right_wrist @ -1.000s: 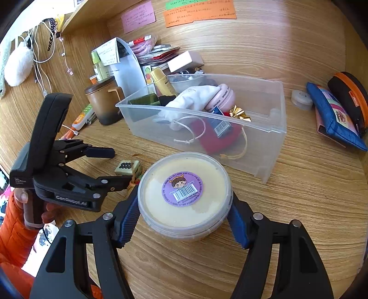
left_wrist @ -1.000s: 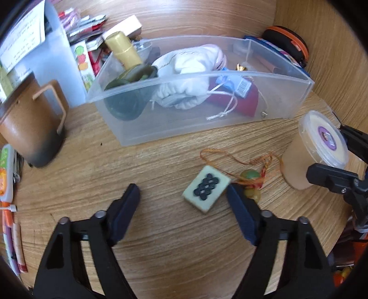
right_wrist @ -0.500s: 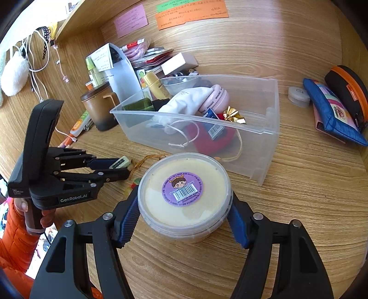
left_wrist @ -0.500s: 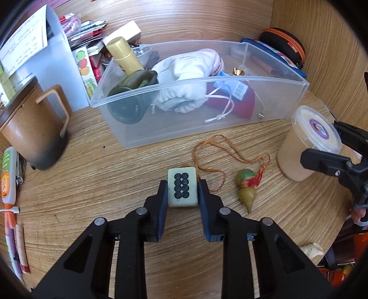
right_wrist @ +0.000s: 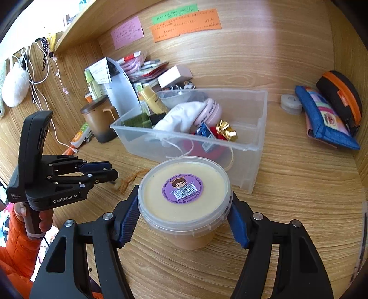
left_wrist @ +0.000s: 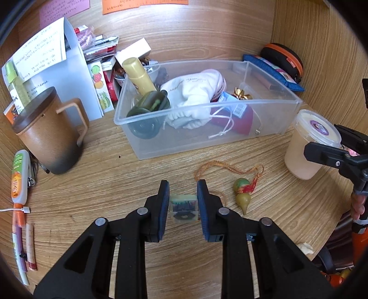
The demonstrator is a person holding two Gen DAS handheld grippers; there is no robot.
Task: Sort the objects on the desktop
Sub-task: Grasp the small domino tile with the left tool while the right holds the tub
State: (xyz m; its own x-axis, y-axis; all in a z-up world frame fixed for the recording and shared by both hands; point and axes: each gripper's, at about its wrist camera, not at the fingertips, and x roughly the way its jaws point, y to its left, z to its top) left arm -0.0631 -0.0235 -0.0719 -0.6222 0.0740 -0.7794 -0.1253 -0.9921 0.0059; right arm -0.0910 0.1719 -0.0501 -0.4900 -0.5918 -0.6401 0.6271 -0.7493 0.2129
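Now we pinch the tile (left_wrist: 183,208) in the left gripper (left_wrist: 183,202); the right gripper (right_wrist: 184,220) clamps the tub (right_wrist: 184,195), both bound for the bin (left_wrist: 271,101).

Wood-grain surface (right_wrist: 287,188) enclosed by matching wood panels: a far wall (right_wrist: 253,57) bearing pink (right_wrist: 127,32), green (right_wrist: 174,16) and orange paper notes (right_wrist: 186,25), and a right side wall (left_wrist: 322,57). A wooden shelf (right_wrist: 76,25) projects at upper left; daylight enters above it.
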